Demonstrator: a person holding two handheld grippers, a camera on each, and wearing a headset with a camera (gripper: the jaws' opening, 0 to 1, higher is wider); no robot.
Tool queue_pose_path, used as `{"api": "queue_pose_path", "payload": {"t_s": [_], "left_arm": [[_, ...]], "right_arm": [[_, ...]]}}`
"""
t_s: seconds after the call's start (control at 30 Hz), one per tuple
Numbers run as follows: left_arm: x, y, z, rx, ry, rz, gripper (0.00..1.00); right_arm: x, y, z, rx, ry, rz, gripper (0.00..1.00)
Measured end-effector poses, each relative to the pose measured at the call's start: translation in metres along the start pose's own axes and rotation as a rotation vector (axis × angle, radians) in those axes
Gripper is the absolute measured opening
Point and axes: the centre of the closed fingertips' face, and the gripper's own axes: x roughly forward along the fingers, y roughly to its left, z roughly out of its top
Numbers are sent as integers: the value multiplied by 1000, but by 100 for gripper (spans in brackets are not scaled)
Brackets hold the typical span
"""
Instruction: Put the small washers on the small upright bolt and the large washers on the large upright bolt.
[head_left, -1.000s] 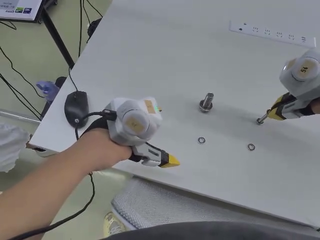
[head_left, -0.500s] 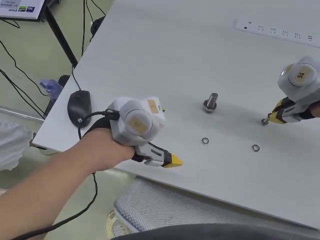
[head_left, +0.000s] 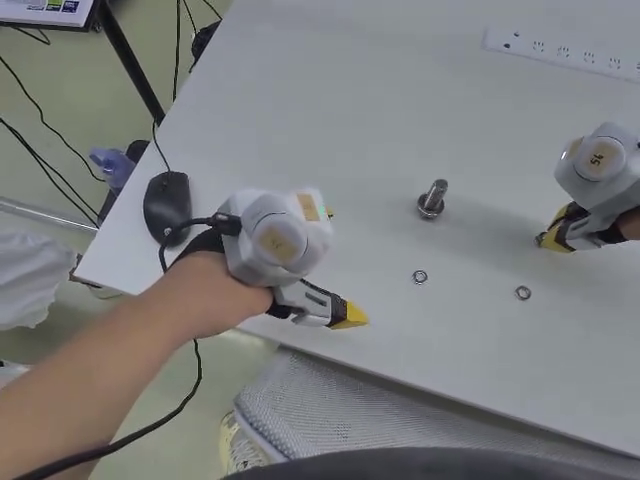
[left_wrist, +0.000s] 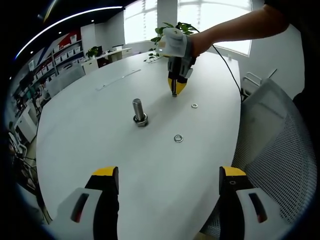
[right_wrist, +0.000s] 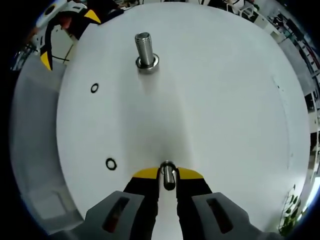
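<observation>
Pinching the small bolt against the tabletop, the right gripper should let go only once it stands plumb. A small washer lies just left of it, and the left gripper hangs spread.

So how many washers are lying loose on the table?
2: one washer beside the large bolt, one washer near the right gripper; any on the bolt itself are unclear.
</observation>
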Motion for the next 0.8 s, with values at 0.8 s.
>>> {"api": "queue_pose_path", "payload": {"t_s": [0.8], "left_arm": [[-3,0,-1,-3,3,3,79]], "right_arm": [[4,-5,-2,30,2,17,18]]}}
